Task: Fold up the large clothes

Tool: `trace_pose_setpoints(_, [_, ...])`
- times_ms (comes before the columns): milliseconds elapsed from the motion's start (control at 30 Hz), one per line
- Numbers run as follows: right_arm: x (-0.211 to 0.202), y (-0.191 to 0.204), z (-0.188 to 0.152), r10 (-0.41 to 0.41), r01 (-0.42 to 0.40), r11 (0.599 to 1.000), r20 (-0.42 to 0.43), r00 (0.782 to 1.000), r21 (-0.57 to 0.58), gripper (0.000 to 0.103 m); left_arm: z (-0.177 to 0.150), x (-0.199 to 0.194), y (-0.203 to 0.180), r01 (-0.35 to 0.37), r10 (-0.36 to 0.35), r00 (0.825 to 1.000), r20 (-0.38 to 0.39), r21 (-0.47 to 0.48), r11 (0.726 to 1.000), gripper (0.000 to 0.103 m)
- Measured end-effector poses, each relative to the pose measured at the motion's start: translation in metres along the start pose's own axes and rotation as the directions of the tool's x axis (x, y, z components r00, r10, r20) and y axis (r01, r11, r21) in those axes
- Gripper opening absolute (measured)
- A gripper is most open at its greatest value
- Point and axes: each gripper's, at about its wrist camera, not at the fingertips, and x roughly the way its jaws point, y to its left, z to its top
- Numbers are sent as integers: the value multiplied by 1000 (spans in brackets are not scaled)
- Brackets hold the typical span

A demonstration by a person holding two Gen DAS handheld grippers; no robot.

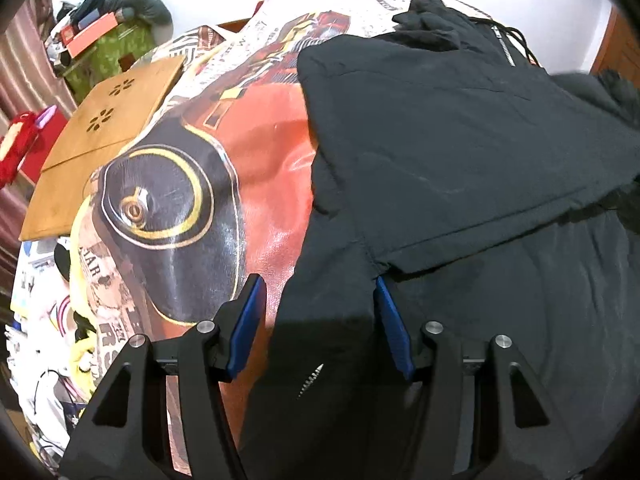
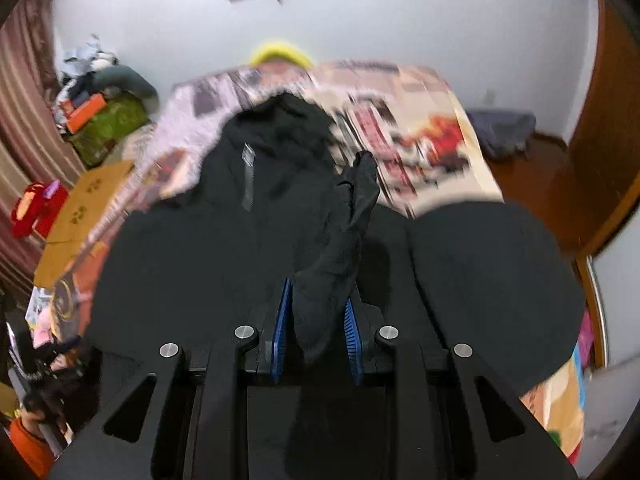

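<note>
**Two grippers over one black jacket on the printed bedspread**

We see the bedspread, glossy red print, below a white wall; a wooden board lies flat. The matte black jacket is spread there. Left gripper gapes, holding nothing. Right gripper pinches a bunched fold.

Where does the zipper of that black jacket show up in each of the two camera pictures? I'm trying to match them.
Left wrist view: the zipper sits top right, near the collar of the black jacket.
Right wrist view: the zipper is a blurred grey strip, upper middle-left, on the jacket's chest.
Shared landmark: the brown board with flower cut-outs lies at the left in both.
</note>
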Motion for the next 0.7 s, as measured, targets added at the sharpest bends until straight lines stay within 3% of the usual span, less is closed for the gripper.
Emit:
trace_pose_setpoints(233, [17,-37,-28,20,-10,998,-145,989,70,24,0,2,-10,-49,49,999,-7,43,998,57])
trace_pose_setpoints(467, [-4,-45,-39,-19,24,999,-158,987,32,31,-1,-14,-8,-54,54,998,-17,52,997,57])
trace_pose_setpoints(633, [-38,-58,-27,-5,7,1000,-95,995,24,35,13,-58,-19,-27,21,997,79,79,997,57])
trace_pose_setpoints(700, [-55,-64,-22,-6,8,999,-46,999,35,47,21,-75,-26,-30,19,992,123,95,995,57])
